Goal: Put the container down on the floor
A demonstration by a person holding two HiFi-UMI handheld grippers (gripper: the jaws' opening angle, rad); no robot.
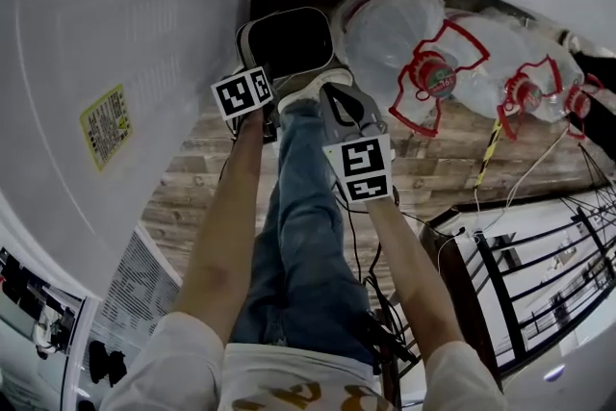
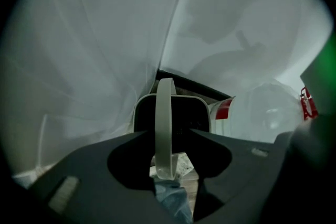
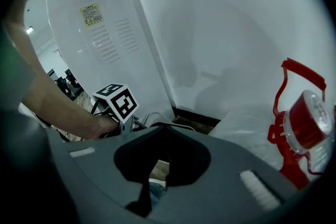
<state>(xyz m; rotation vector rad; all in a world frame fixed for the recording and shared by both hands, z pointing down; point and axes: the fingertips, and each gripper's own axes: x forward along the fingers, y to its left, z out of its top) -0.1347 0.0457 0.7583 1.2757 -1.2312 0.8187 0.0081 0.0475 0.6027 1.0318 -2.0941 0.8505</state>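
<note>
Head view count: three clear plastic water jugs with red caps [image 1: 414, 43], one white bin-like container [image 1: 286, 41].
Left gripper [image 2: 166, 168]: clamped on container's pale curved handle [image 2: 165, 123], arm outstretched.
Right gripper [image 3: 149, 189]: jaws together, empty, arm outstretched.

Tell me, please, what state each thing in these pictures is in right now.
Left gripper: shut on the container's handle.
Right gripper: shut, holding nothing.
Container: open on top, handle raised; cannot tell whether it touches the floor.
Water jugs: lying on their sides, red caps on.
</note>
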